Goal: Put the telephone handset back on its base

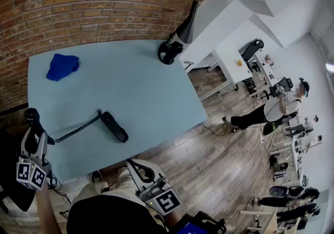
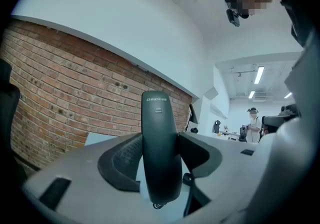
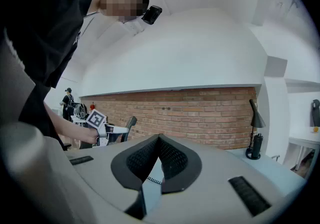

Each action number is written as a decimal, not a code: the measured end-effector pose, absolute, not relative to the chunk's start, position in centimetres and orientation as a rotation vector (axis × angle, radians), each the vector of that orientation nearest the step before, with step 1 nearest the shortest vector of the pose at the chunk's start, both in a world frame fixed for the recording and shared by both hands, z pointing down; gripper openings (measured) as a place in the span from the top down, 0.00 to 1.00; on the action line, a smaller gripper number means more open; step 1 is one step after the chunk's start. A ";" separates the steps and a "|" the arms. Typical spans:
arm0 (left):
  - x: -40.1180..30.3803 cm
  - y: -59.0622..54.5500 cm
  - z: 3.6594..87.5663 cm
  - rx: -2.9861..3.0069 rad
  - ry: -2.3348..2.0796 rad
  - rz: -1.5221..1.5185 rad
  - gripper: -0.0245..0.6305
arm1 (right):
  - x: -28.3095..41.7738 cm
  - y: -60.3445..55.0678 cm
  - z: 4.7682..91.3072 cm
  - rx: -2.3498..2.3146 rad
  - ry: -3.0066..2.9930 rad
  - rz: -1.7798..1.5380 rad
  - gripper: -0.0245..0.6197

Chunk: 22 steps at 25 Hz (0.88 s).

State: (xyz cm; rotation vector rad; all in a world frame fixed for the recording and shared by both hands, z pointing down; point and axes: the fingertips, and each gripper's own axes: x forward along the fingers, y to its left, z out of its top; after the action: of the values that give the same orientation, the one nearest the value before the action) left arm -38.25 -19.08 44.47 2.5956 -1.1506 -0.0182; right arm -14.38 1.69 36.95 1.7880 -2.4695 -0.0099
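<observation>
Black ribbed pads of the left gripper [image 2: 160, 139] clamp the telephone handset [image 2: 157, 113] upright, clear of the table [image 1: 135, 86]. In the head view its coiled cord [image 1: 78, 130] runs toward 3 o'clock to the base [image 1: 115, 127], whose long axis lies 11-to-5. The right gripper [image 3: 159, 140], closed and empty, hangs at the base's 5 o'clock.

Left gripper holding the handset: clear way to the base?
Probably yes. The left gripper grips the handset at the table's left edge; only the cord lies between it and the base.
</observation>
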 end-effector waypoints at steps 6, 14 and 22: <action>-37.1 -18.0 44.3 2.603 -1.083 0.020 0.57 | -16.1 1.0 37.8 1.701 -2.577 0.132 0.93; -32.9 -14.0 45.8 2.598 -1.054 0.069 0.58 | -13.3 2.2 39.9 1.652 -2.574 0.186 0.93; -26.5 -11.0 47.1 2.523 -1.185 0.113 0.58 | -5.2 2.6 41.0 1.560 -2.644 0.235 0.93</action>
State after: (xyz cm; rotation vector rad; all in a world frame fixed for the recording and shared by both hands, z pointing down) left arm -26.54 -11.04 47.11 2.5233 -1.1850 0.1133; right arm -5.18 2.58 40.96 1.5599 -2.6444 0.2354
